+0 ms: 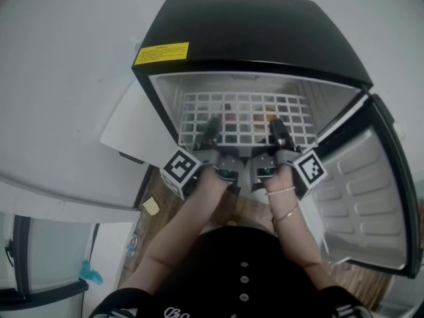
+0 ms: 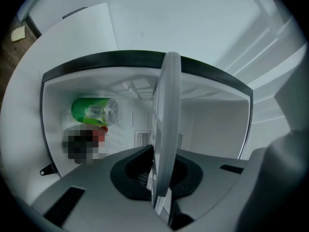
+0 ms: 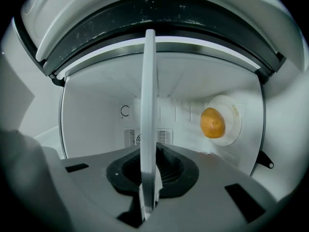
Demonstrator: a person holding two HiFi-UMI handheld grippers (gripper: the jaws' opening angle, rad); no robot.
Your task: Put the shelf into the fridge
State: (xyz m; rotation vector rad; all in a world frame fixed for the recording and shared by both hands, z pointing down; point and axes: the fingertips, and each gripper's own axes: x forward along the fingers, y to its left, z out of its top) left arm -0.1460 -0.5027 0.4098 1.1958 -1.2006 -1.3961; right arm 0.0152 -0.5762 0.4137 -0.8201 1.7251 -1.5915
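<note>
The white wire shelf (image 1: 245, 119) lies flat in the mouth of the black fridge (image 1: 245, 28), partly inside. My left gripper (image 1: 212, 131) is shut on the shelf's front edge at the left. At the right, my right gripper (image 1: 278, 132) is shut on the same edge. In the left gripper view the shelf (image 2: 166, 124) appears edge-on, clamped between the jaws of the left gripper (image 2: 161, 180). The right gripper view shows the shelf (image 3: 147, 115) the same way, held in the right gripper (image 3: 149, 180).
The fridge door (image 1: 371, 197) stands open at the right. Inside, a green can (image 2: 94, 111) lies at the left above a red item, and an orange round thing (image 3: 213, 123) sits on a white disc at the right. A white panel (image 1: 129, 128) leans left of the fridge.
</note>
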